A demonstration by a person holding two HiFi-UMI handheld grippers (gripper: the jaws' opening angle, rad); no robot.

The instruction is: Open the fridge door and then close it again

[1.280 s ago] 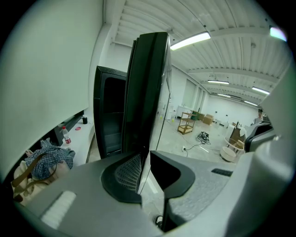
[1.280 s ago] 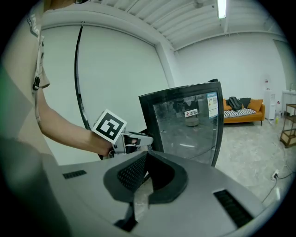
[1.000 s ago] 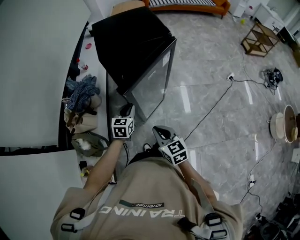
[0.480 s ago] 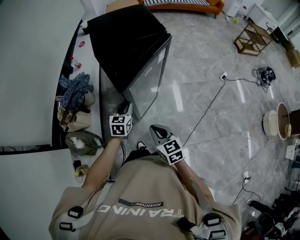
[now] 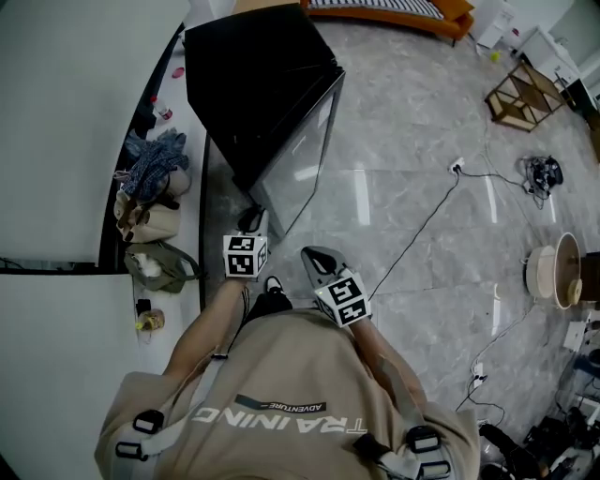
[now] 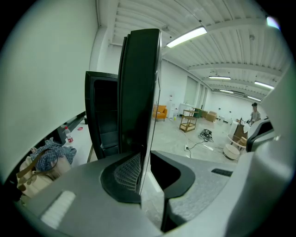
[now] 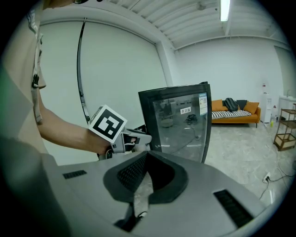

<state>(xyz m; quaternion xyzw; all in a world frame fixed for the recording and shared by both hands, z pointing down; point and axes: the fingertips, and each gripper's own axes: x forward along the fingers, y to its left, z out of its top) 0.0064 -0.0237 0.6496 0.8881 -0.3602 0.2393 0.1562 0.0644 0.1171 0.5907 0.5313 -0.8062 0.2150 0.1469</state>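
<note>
Over the marble floor (image 5: 422,122), your left gripper (image 6: 144,166) pinches the open fridge door (image 5: 300,159) by its edge to swing it; your right gripper (image 7: 144,162) waits, jaws together, empty.

Head view: fridge (image 5: 253,75) upper centre-left, w/ wall (image 5: 75,122) along its left. Its door (image 5: 300,155) stands open, angled toward lower right. Bags (image 5: 155,192) left of fridge, by wall. Left gripper (image 5: 251,219) at door's near edge, edge btwn its jaws. Right gripper (image 5: 315,254) just right of it, apart from door. On floor (image 5: 412,122): sofa (image 5: 384,11) at top edge, rack (image 5: 520,89) upper right, cable (image 5: 422,220) centre-right, pot (image 5: 553,267) at right edge.
</note>
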